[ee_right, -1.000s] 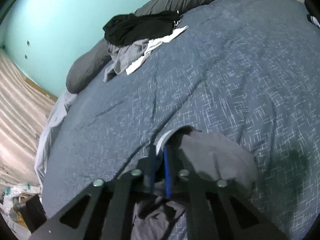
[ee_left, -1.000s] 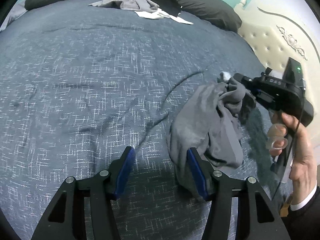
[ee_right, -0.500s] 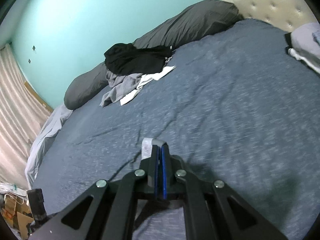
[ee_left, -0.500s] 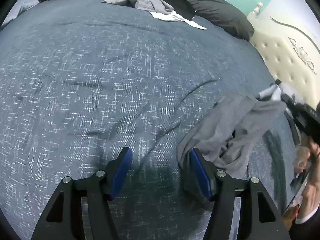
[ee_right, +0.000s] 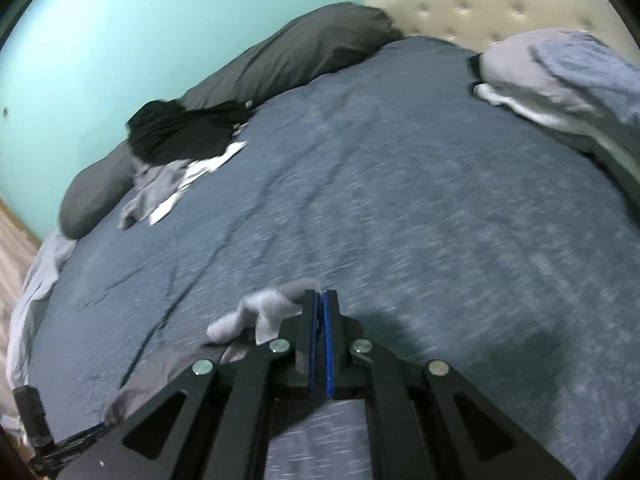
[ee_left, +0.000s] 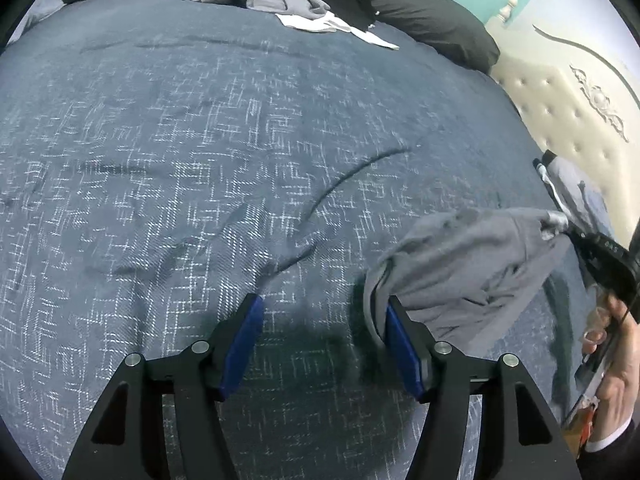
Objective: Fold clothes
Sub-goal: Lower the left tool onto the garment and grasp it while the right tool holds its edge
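A grey garment (ee_left: pixel 464 272) lies crumpled on the dark blue bedspread (ee_left: pixel 200 152) at the right of the left wrist view. My left gripper (ee_left: pixel 322 320) is open just above the bedspread, and its right finger (ee_left: pixel 400 344) touches the garment's left edge. My right gripper (ee_right: pixel 320 308) is shut on a light grey end of the garment (ee_right: pixel 260 312) and holds it stretched off the bed. From the left wrist the right gripper (ee_left: pixel 568 228) shows at the far right, held by a person's hand (ee_left: pixel 616 364).
A pile of black, grey and white clothes (ee_right: pixel 180 148) lies by the dark pillows (ee_right: pixel 288 52) at the far side. Folded pale clothes (ee_right: pixel 560 76) sit near the cream tufted headboard (ee_left: pixel 560 96). A turquoise wall (ee_right: pixel 140 20) stands behind the bed.
The right gripper has pulled the garment's end to the right and away from the left gripper, stretching the cloth out. The left gripper has stayed open at the garment's left edge.
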Available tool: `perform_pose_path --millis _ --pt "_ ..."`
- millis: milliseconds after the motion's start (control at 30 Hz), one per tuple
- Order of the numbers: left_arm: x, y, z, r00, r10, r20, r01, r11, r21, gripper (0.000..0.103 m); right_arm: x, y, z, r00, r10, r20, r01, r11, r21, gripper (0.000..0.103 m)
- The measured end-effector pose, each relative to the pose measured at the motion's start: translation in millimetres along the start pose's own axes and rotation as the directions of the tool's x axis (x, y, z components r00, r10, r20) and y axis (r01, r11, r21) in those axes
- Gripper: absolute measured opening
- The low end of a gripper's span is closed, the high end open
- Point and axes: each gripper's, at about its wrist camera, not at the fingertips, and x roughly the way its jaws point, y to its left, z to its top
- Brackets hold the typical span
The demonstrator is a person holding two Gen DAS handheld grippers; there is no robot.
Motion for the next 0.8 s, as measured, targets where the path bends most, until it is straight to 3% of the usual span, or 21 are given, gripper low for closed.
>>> perform_pose_path --millis 267,467,600,800 --pt "5 -7 2 1.000 -0.030 -0.001 0.030 0.999 0.015 0.064 -3 5 -2 0.998 0.061 0.012 -0.060 0.998 -0.021 0.003" --pt "13 -36 -8 0.986 -0.151 -0.066 0.157 0.983 0.092 0.054 0 12 -3 0.994 0.105 -0.004 -0.105 0.994 -0.016 0.003" --pt "0 -34 -6 0.987 -0.155 -0.032 0.158 0.983 0.093 0.053 -3 13 -3 0.993 0.114 0.000 -0.114 0.993 -0.015 0.003" --pt "-19 3 6 0.996 -0.057 0.062 0.057 0.998 -0.010 0.053 -5 13 -3 0.993 0.120 0.001 -0.120 0.993 -0.004 0.003"
